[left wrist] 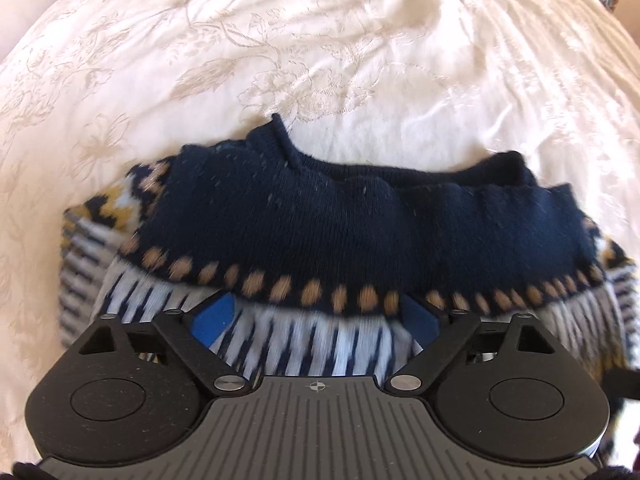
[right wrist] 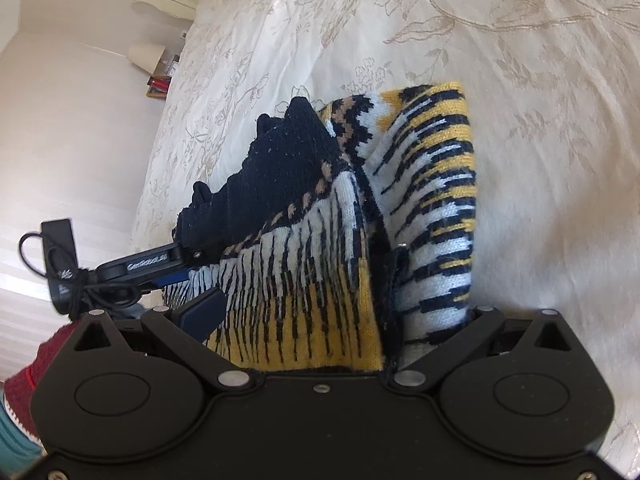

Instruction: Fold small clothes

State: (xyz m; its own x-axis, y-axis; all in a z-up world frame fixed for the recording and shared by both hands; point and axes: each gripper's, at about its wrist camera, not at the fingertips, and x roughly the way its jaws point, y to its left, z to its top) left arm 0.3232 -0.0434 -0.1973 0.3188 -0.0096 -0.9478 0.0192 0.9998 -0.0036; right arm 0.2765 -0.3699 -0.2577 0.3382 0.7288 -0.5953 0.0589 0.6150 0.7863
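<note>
Sweater (left wrist: 320, 232): folded, laid on bed (left wrist: 360, 60) | Left tool (left wrist: 316, 320): spread wide over sweater, nothing pinched | Right tool (right wrist: 320, 316): spread; sweater lies between its fingers, grip cannot be told

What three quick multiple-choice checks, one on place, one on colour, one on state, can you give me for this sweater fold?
1. Where does the sweater lie?
A. on a white embroidered bedspread
B. in a laundry basket
C. on a wooden floor

2. What colour are the dots along the edge of the sweater's navy band?
A. green
B. tan
C. red

3. How does the left gripper stand?
A. shut tight with nothing between its fingers
B. out of sight
C. open, with sweater fabric between its blue pads

Answers:
1 A, the bedspread surrounds the sweater in both views.
2 B, a row of tan dots runs along the navy edge.
3 C, the pads stand wide apart over the striped knit.
</note>
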